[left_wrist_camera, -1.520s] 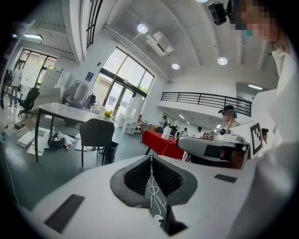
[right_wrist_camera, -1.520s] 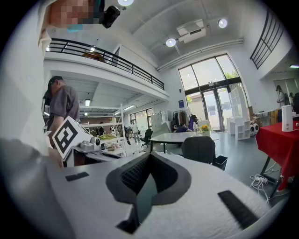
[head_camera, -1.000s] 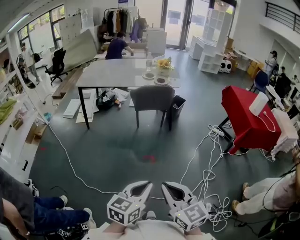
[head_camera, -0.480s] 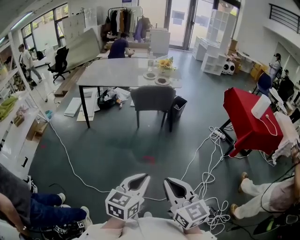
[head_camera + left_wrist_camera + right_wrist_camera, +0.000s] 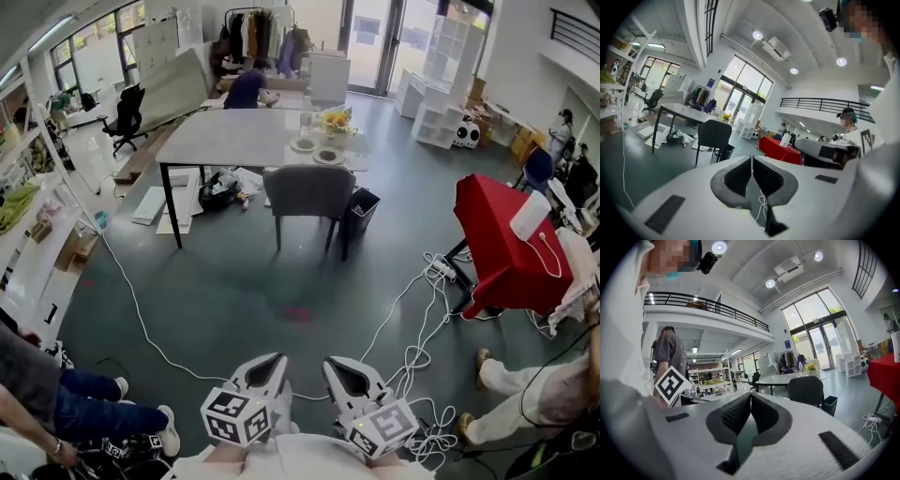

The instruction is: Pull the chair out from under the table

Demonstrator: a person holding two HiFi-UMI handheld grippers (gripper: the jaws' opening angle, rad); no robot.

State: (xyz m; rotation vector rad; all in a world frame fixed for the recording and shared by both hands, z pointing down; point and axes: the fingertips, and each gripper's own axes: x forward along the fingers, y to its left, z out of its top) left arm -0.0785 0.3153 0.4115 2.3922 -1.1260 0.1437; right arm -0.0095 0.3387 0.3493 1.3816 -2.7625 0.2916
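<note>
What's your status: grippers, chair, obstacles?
Left gripper shut, empty. Right gripper shut, empty. Chair at table, far ahead, untouched. White cables across floor.

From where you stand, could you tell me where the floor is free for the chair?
Free: the grey floor in front of the chair, between the white cable at left and the cable tangle at right. Crowded: under the table, with papers and a bag, and by the bin.

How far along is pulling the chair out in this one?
Done: nothing; the chair sits pushed in at the table. In hand: left gripper and right gripper are shut and empty, well short of it across the floor. Left: reach the chair, grip it, pull it out.
</note>
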